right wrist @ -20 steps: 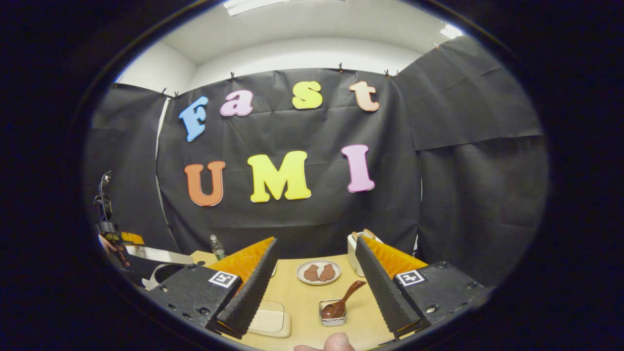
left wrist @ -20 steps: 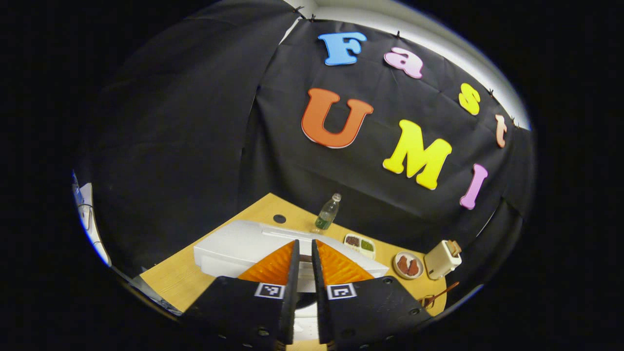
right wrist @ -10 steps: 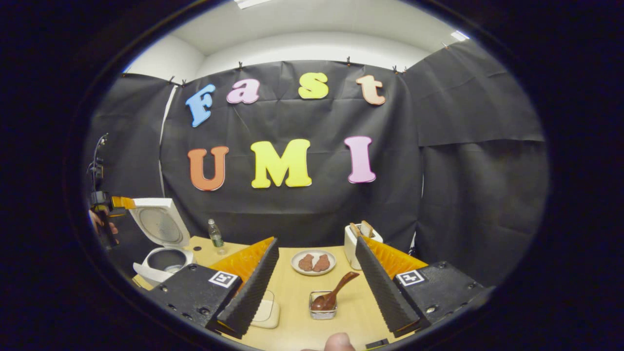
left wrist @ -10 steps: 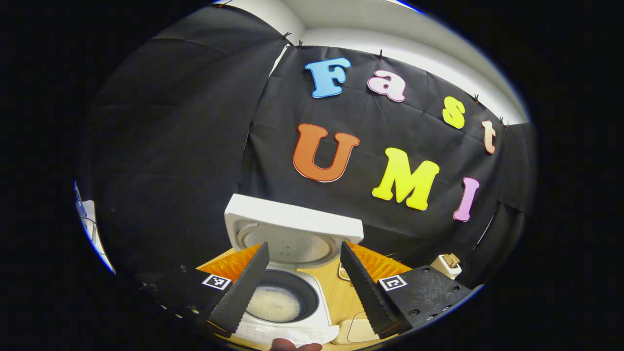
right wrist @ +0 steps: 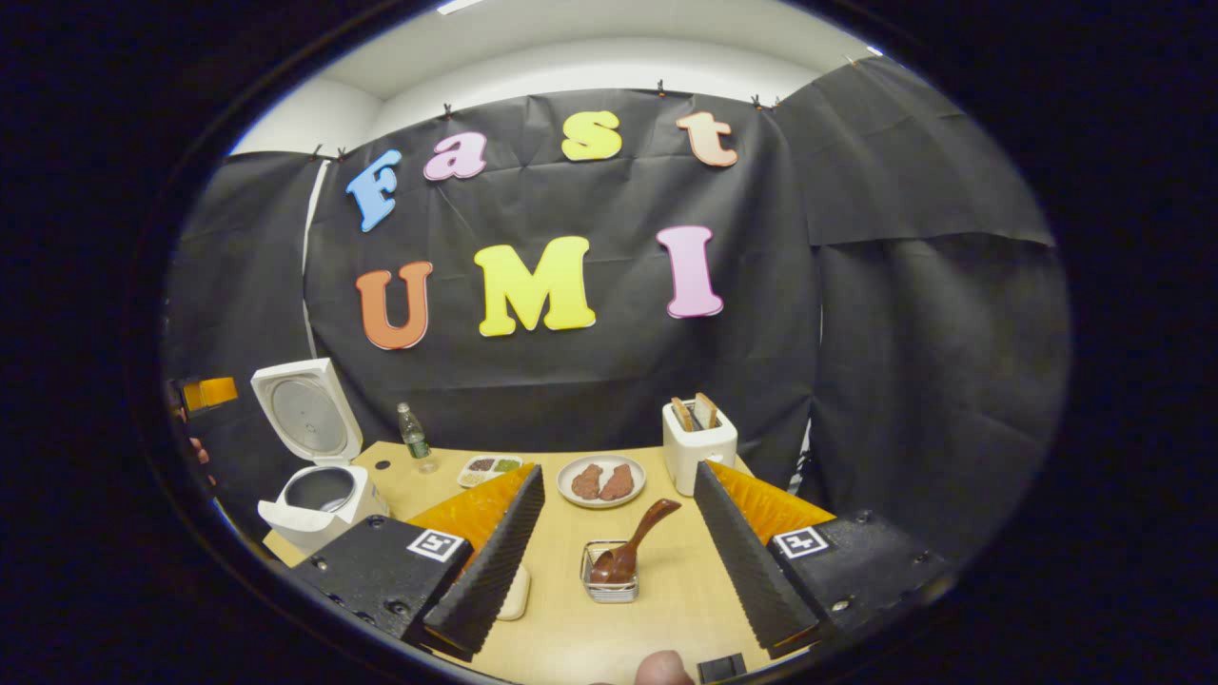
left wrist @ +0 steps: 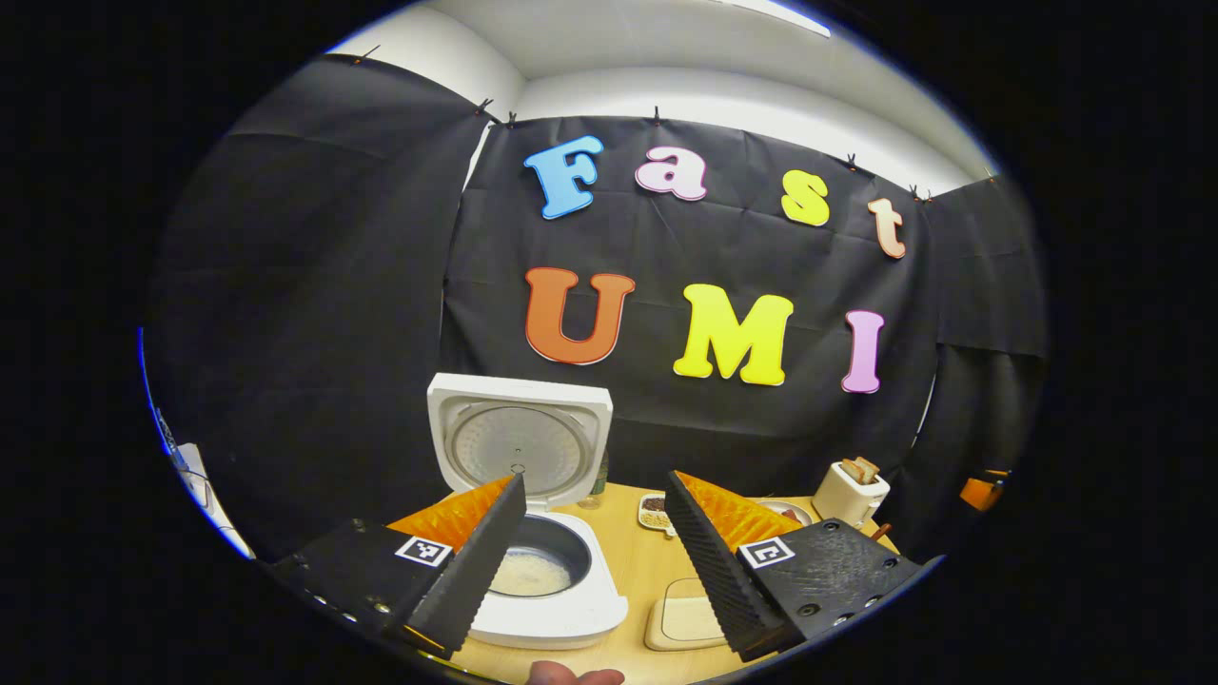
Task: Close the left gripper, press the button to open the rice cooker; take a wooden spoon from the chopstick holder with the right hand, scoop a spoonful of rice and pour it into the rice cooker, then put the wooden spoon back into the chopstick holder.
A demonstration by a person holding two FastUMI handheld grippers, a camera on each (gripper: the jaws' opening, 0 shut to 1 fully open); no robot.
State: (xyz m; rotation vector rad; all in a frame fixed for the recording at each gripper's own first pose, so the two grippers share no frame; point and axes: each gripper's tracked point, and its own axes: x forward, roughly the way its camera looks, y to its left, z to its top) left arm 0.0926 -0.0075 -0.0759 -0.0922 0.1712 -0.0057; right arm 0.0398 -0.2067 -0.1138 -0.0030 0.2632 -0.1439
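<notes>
1. White and wide open, the rice cooker [left wrist: 533,533] stands on the wooden table [left wrist: 638,571] with its lid [left wrist: 519,442] tipped up toward the back wall, so the button step looks done.
2. Inside the pot there is a pale layer at the bottom (it may be rice, but I cannot be sure).
3. In the left gripper view, the left gripper [left wrist: 590,561] has its two fingers spread apart and holds nothing; it hangs just in front of the cooker.
4. In the right gripper view, the right gripper [right wrist: 618,561] is spread apart too and holds nothing.
5. In the right gripper view, the wooden spoon [right wrist: 633,547] sits in the small chopstick holder [right wrist: 609,582] on the table, between the right gripper's fingers but farther off, and its handle leans up to the right.
6. Nothing touches the spoon yet, so the spoon part is all left to do: pick it up, scoop rice, pour it into the cooker [right wrist: 319,499], and put the spoon back.
7. I think the next job is to bring the right gripper down to the spoon handle and pinch it.
</notes>
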